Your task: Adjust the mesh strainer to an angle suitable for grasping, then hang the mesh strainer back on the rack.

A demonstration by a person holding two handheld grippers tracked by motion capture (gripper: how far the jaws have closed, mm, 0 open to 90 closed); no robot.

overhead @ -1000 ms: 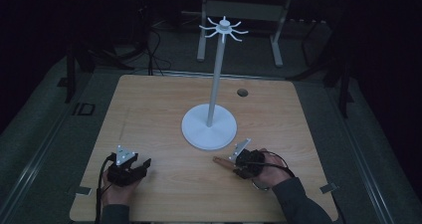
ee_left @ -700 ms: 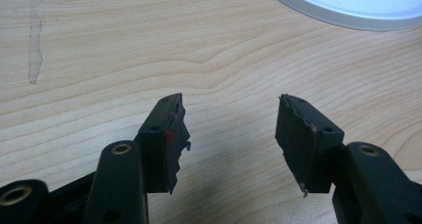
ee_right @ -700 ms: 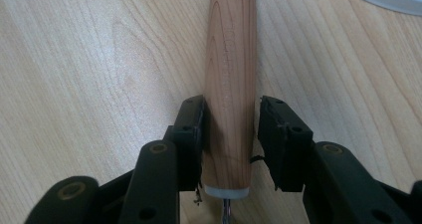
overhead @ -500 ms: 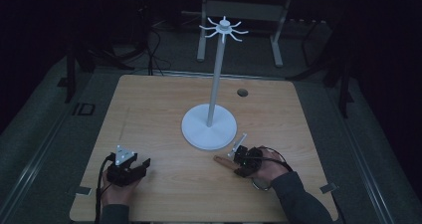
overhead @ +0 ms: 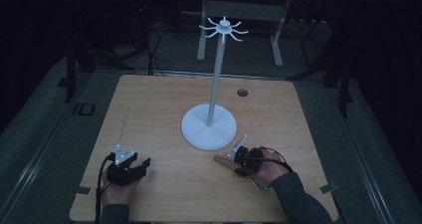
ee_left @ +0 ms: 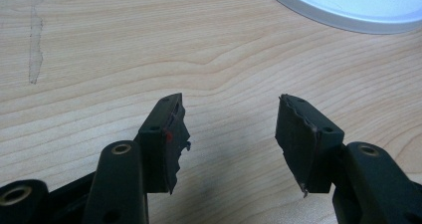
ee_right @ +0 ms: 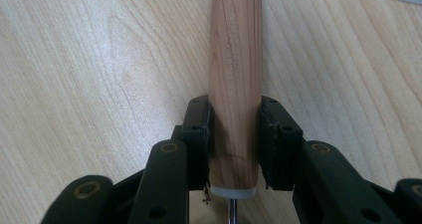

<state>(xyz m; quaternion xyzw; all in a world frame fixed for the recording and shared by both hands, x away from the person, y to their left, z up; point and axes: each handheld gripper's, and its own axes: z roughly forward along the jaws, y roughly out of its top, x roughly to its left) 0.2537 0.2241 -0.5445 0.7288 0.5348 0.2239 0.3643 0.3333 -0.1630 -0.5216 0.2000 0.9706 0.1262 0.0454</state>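
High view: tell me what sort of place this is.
Likely a lab or recording workspace: a bare wooden table in a dark room, cables on the floor behind, a metal frame beyond.

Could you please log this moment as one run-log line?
right claw: just closed on wooden handle | left claw: open, empty | white stand: upright on table

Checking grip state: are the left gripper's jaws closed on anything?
No, the left gripper has its jaws apart over the bare table.
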